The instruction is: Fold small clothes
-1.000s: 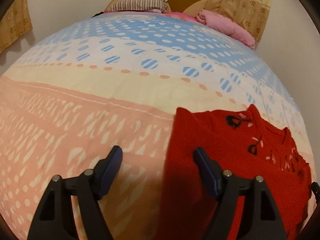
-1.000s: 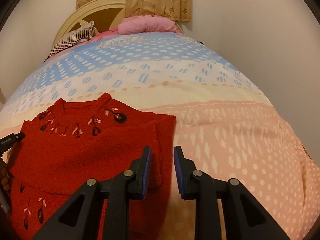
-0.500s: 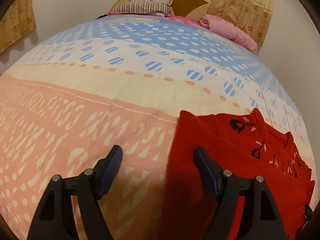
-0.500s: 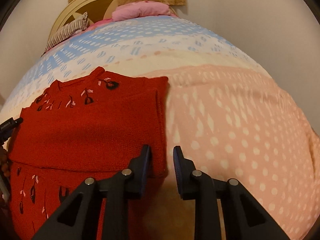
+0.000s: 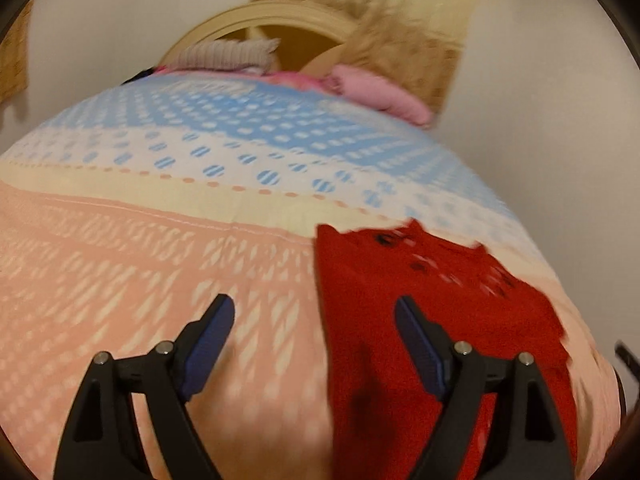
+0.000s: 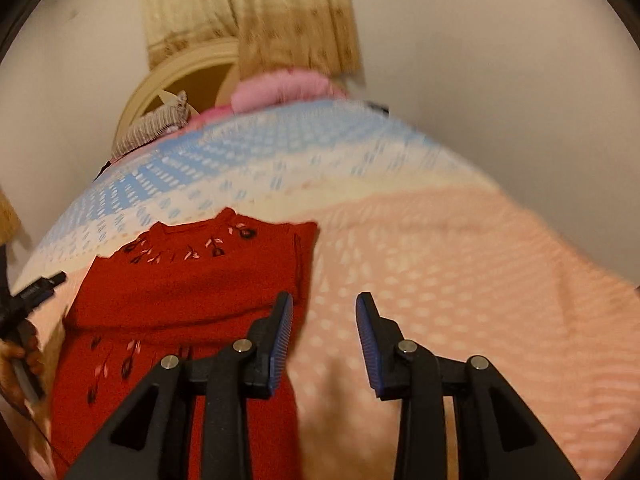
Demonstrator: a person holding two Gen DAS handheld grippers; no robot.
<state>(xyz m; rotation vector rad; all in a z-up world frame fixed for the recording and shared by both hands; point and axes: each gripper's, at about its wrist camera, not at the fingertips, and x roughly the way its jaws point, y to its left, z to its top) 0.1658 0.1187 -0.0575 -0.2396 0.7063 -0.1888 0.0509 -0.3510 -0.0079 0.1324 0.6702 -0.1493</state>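
Observation:
A red knitted sweater [image 5: 432, 304] with small dark and pink flower marks lies flat on the bed, sleeves folded in across its body. My left gripper [image 5: 314, 316] is open and empty, above the sweater's left edge. In the right wrist view the sweater [image 6: 192, 292] lies at lower left. My right gripper [image 6: 324, 312] is open and empty, above the sweater's right edge, its left finger over the cloth. The left gripper's tip and the hand holding it show at the far left of that view [image 6: 36, 292].
The bed has a peach, cream and blue patterned cover [image 5: 140, 248]. A striped pillow [image 5: 228, 54] and a pink pillow [image 5: 372, 92] lie by the round headboard [image 5: 280, 24]. White walls and beige curtains [image 6: 256, 16] stand behind.
My right gripper has opened from nearly shut and lifted back from the sweater's right edge. Both cameras have tilted up and away, so more wall and headboard show.

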